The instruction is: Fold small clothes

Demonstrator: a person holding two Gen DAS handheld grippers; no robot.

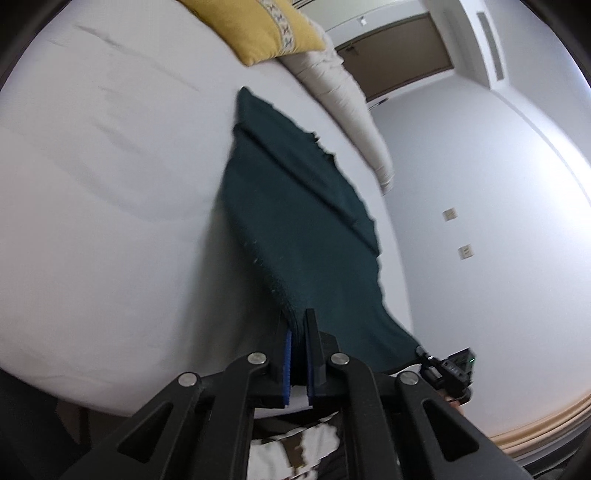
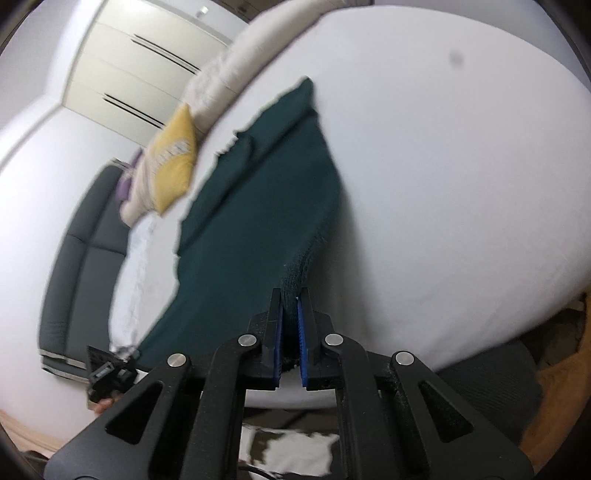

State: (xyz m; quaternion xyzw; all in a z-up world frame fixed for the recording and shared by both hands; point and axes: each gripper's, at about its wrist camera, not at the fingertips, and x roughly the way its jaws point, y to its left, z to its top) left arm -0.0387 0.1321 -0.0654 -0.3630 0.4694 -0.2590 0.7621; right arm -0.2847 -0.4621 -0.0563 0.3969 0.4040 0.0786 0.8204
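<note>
Left gripper [image 1: 299, 325] clamped on dark green cloth [image 1: 295, 221] corner, right gripper [image 2: 291, 299] clamped on another corner, cloth stretching toward 12 o'clock over white bed [image 1: 110, 184], yellow pillow [image 1: 258, 29] at 12 o'clock.

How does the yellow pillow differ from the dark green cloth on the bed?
The yellow pillow is plump and lies untouched at the far edge; the dark green cloth is thin and stretched out, pinched by the left tool and right tool. Both rest on the white bed.

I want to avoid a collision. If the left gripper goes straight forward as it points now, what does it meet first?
The left gripper is already shut on the dark green cloth; beyond that it would probably meet the white bed, though depth is unclear.
</note>
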